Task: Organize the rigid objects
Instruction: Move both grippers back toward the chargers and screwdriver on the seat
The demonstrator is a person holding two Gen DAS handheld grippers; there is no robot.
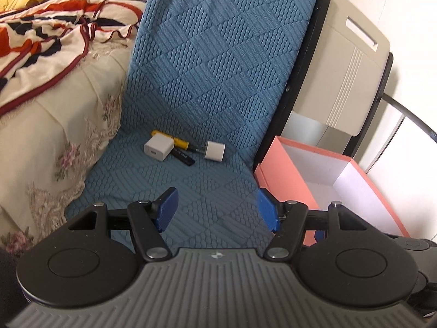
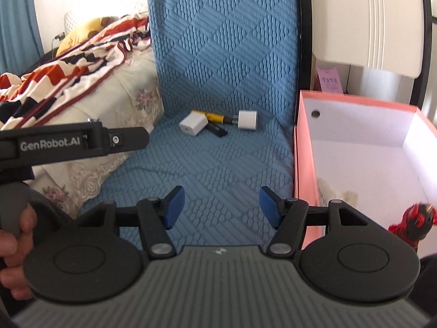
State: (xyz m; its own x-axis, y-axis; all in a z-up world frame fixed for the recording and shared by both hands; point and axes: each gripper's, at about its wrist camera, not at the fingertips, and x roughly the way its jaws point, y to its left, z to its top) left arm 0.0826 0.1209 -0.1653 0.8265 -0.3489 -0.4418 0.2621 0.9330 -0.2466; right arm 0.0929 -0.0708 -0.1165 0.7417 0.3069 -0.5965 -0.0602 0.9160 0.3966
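Nearest the camera, the left gripper (image 1: 217,210) with its black linkage arms and blue pads is standing released, jaws well apart, with only the blue quilted fabric chair cover (image 1: 207,82) showing between them. The right gripper (image 2: 221,207) is looking the same: jaws apart, nothing between them. In the right wrist view the person's left hand (image 2: 13,248) is gripping the grey handle of the other tool at the near left. Both tools are pointing forward and somewhat downward at the seat, neither one touching any object.

At the right, just beside the seat, the pink cardboard box with white inside (image 2: 303,169) is standing open; a small red and black toy (image 2: 412,220) and something pale and fluffy are lying at its near end.

Farther on, at the back of the seat, the small things are lying close together: the white square plastic charger (image 1: 159,147) at the left, the yellow and black stick-like tool (image 1: 179,142) partly behind it, the flat black stick (image 1: 183,158) in front, and the white rounded plastic plug adapter (image 1: 215,150) at the right.

I judge all of these to be light and stiff, with smooth shells that may be slipping under the pads. The chargers are best taken across two flat opposite faces; the thin tool across its middle.

Far left, the striped blanket (image 1: 41,35) is lying on a cream sofa.
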